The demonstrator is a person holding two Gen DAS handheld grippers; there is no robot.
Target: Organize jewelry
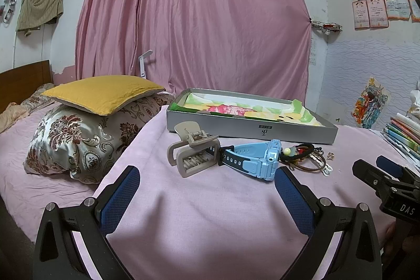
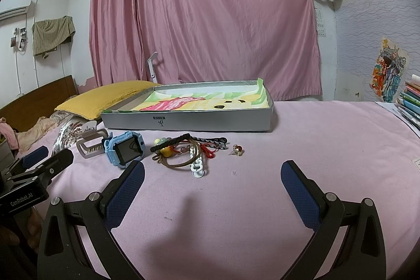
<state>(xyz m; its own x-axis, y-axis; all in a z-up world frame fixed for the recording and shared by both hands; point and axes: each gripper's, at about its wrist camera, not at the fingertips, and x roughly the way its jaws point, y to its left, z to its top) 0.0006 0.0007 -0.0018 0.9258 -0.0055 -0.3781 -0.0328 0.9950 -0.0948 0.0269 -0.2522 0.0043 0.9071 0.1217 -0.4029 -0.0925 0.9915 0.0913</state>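
Since nothing has yet been lifted, the step in hand looks like a first pick, and it would go best if each tool took one item at a time. The left tool [image 1: 207, 181] hovers over the pink bed sheet [image 1: 210, 222] with its fingers spread wide and nothing between them, facing the beige hair claw [image 1: 193, 152] and the blue watch [image 1: 252, 158], which lie touching each other just in front of the box [image 1: 252, 131]. The right tool [image 2: 212, 176] is likewise spread and empty, aimed at the tangle of hair ties and bracelets [image 2: 183, 152] and the small ring [image 2: 237, 149] lying just apart to its right. The claw is stiff and chunky, so closing across its body should hold; the watch is better taken across its case than by the floppy strap. The tangle is the risk: a pinch on one loop may drag its neighbours along, so the loose ring or the white clip [image 2: 197, 166] at the near edge seems the easier start. The shallow grey box sits open at the back, lined with a coloured drawing; the right view shows only a few dark marks on the lining, and I cannot tell whether they are objects or part of the drawing.
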